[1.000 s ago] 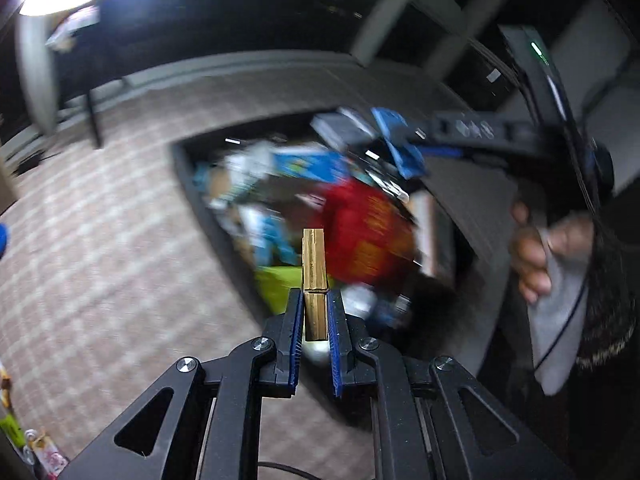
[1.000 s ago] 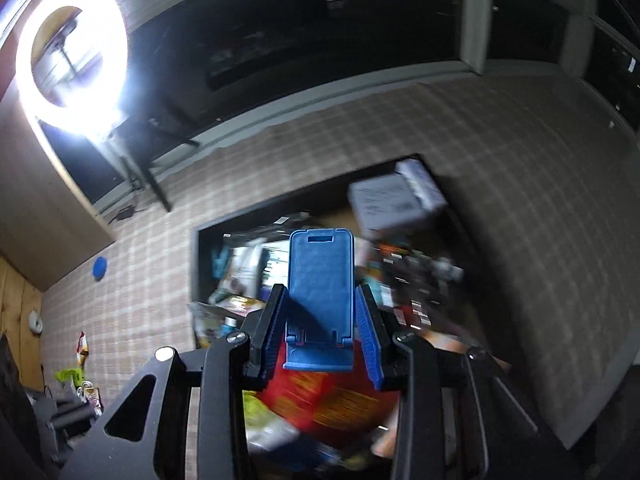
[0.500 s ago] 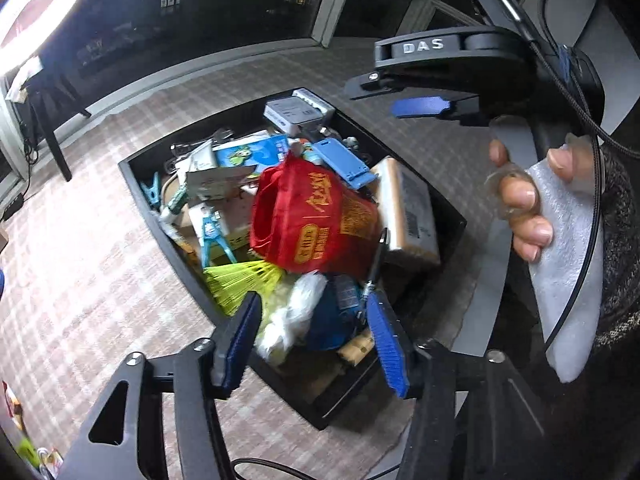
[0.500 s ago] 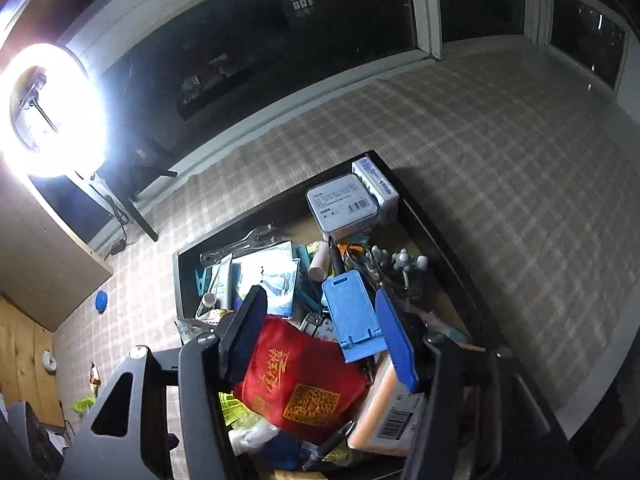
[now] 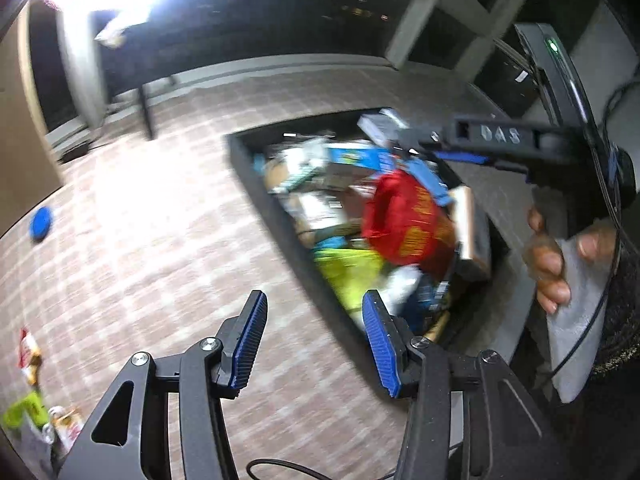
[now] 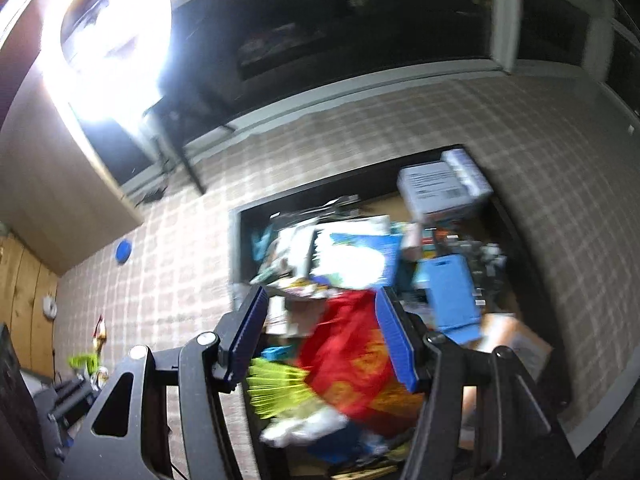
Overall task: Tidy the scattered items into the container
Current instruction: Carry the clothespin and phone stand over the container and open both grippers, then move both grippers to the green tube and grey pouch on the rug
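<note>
The black container (image 5: 276, 216) sits on the checked carpet, packed with several items, among them a red bag (image 5: 404, 216) and a yellow-green piece (image 5: 348, 268). My left gripper (image 5: 314, 296) hangs open and empty above the container's near left rim. The right gripper (image 5: 448, 148) reaches in from the upper right, held by a hand (image 5: 548, 264). In the right wrist view, my right gripper (image 6: 320, 292) is open with nothing between its pads, above the red bag (image 6: 348, 344). A blue phone stand (image 6: 452, 296) lies in the container (image 6: 236, 248) to its right. Both views are blurred.
A white box (image 6: 436, 188) fills the container's far corner. A blue disc (image 5: 41, 222) lies on the carpet to the left, and small packets (image 5: 28, 356) sit at the far left edge. A ring light (image 6: 108, 40) on a stand glares at the back left.
The left gripper let go of a wooden clothespin and the right gripper let go of the blue phone stand, which now lies in the container. Both jaws have opened and both views have swung left.
</note>
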A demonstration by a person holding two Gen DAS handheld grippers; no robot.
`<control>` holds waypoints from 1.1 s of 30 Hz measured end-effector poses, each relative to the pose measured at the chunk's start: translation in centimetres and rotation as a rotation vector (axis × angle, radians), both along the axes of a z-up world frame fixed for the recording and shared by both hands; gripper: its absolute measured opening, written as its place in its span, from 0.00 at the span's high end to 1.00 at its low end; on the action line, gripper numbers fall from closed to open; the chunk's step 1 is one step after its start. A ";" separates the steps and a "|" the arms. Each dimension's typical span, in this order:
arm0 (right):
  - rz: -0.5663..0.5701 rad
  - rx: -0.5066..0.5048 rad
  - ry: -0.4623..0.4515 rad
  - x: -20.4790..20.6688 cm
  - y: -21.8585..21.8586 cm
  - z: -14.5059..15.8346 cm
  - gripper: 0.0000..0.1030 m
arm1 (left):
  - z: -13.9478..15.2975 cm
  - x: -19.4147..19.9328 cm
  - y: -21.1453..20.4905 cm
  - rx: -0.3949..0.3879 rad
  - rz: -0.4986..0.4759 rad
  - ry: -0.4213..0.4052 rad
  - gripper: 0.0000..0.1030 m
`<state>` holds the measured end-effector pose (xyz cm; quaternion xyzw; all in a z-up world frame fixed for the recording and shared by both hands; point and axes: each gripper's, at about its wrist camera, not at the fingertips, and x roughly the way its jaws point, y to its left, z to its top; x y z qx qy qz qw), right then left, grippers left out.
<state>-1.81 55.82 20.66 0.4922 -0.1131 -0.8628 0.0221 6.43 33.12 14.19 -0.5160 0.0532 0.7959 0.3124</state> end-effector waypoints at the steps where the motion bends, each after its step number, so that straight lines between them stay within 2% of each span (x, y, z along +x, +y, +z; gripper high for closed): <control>1: 0.022 0.004 -0.003 -0.2 -0.9 -0.1 0.46 | 0.0 -0.3 -1.2 -0.004 0.023 0.005 0.55; 12: 0.328 0.018 -0.014 -2.4 -14.2 -0.9 0.46 | -1.0 -2.0 -16.1 -0.067 0.306 0.009 0.55; 19: 0.557 -0.035 -0.052 -0.3 -23.2 -2.5 0.46 | -2.9 -0.4 -28.8 -0.081 0.559 -0.051 0.55; 24: 0.711 -0.076 -0.075 2.4 -29.3 -3.8 0.46 | -4.6 2.3 -36.0 -0.061 0.711 -0.106 0.55; 29: 0.883 -0.048 -0.080 5.6 -35.2 -4.8 0.48 | -6.3 4.9 -39.6 -0.047 0.794 -0.151 0.55; 33: 0.965 -0.002 -0.101 7.1 -37.8 -6.1 0.48 | -7.6 6.3 -39.9 -0.024 0.802 -0.183 0.55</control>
